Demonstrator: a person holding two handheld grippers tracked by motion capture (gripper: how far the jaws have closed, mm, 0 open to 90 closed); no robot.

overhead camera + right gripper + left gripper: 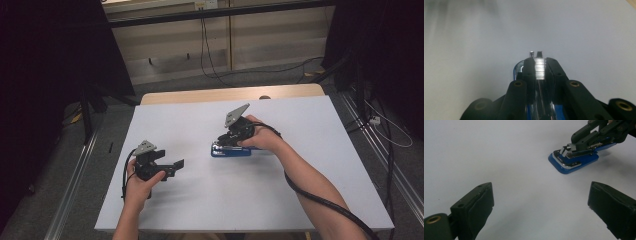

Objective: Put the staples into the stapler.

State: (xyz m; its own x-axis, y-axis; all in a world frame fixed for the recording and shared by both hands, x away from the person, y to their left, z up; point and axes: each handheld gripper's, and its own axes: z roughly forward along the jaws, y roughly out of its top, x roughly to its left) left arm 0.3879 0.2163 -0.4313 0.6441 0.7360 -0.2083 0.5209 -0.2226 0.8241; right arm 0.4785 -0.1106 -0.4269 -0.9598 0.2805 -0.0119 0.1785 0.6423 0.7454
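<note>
Stapler (574, 161): glossy blue plastic base, smooth, with a bright chrome-like metal top rail (539, 68) that reflects light.
Right gripper (539, 67): matt black plastic jaws and links, closed against the stapler's metal rail; brass-coloured bushings at the pivots.
Left gripper (541, 207): same matt black plastic; pads (482, 205) look like dull, slightly grainy rubber.
Grey plate (236, 116) on the right gripper: flat, matt, metal-like.
Table (190, 195): smooth matt white sheet; pale wood edge (200, 95) at the far side.
Cable (320, 200): black, ribbed sheath.
</note>
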